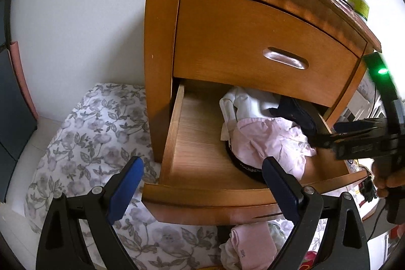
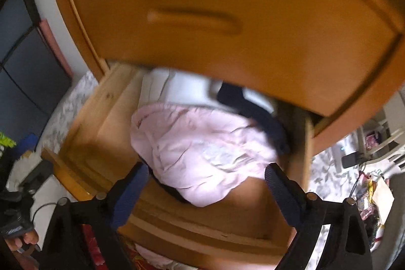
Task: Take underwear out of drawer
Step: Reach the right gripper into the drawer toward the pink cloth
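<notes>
Pink cotton, crumpled and soft, is what I am after: pink underwear (image 2: 202, 148) lies heaped at the right side of the open lower drawer (image 1: 174, 133), towards its front edge. I judge it very light and limp, with no stiffness, so it will sag and trail from wherever I pinch it. It should not slip much on the pads, and nothing about it is fragile. My best hold looks to be the raised fold at the top of the heap, where the cloth bunches thick (a single flat layer could slide out).

My right gripper (image 2: 206, 176) hangs over the drawer with its jaws spread wide, one either side of the near edge of the heap, gripping nothing. My left gripper (image 1: 202, 173) is also wide open and empty, poised above the drawer's front left corner.

Counting what I can see in the drawer: one pink garment, one white garment (image 1: 248, 103) behind it towards the back edge, one dark navy garment (image 1: 296, 110) at the back right, and one black waistband (image 1: 250, 170) curling out beneath the pink. Two drawers: the upper drawer (image 1: 253, 42) shut, the lower open. One more pink garment (image 1: 253, 242) lies below the drawer front, outside. One bottle (image 1: 358, 1) stands at the cabinet top's right edge.
</notes>
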